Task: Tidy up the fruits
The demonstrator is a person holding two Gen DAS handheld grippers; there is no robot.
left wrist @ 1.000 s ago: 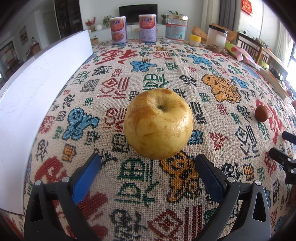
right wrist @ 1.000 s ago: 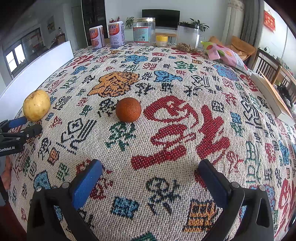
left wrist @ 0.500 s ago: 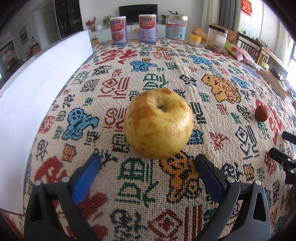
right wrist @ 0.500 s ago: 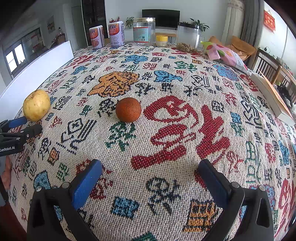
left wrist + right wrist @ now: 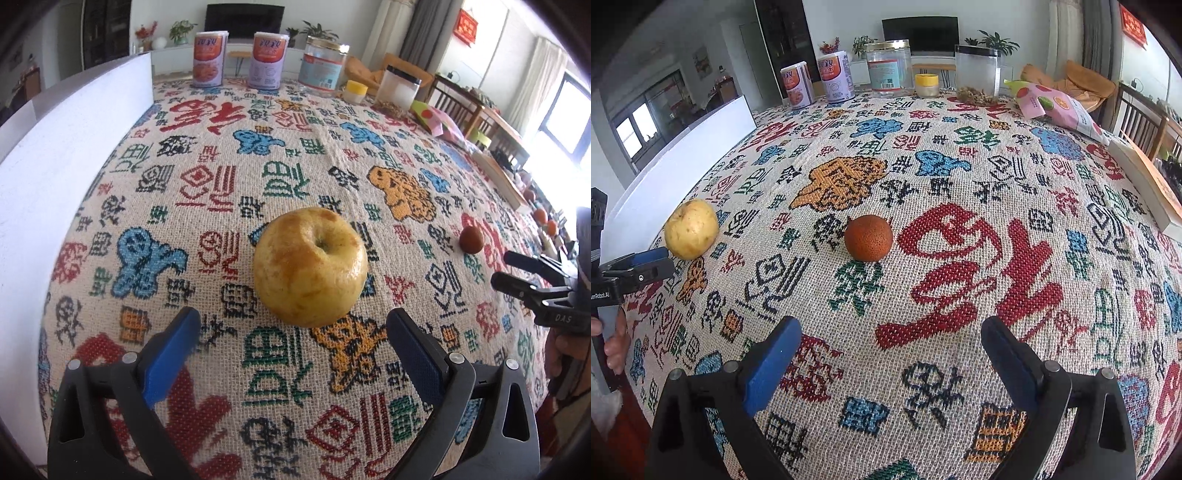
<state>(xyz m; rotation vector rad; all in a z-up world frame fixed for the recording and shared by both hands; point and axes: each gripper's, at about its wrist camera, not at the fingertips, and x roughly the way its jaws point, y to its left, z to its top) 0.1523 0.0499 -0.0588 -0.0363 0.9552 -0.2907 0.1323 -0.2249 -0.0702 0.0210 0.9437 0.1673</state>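
A yellow apple (image 5: 310,266) sits on the patterned tablecloth (image 5: 280,177), just ahead of my left gripper (image 5: 293,319). That gripper is open, its blue pads (image 5: 173,350) either side of the apple's near edge without touching it. Further right lies a small brown-orange fruit (image 5: 868,238), a little beyond my right gripper (image 5: 891,326). The right jaws are wide and closing, with nothing between them. Each view catches the other tool: the right gripper (image 5: 517,273) at the left wrist view's edge, the left gripper (image 5: 646,262) beside the apple (image 5: 691,229).
A white board (image 5: 66,155) runs along the table's left side. Two tins (image 5: 208,59), a glass jar (image 5: 323,64), a small yellow-lidded jar (image 5: 926,85), a clear canister (image 5: 977,72) and a pink snack bag (image 5: 1060,107) stand at the far edge. A book (image 5: 1145,181) lies right.
The left wrist view has tipped up: the apple looks smaller and lower in the picture. The right gripper's fingers stand slightly closer together.
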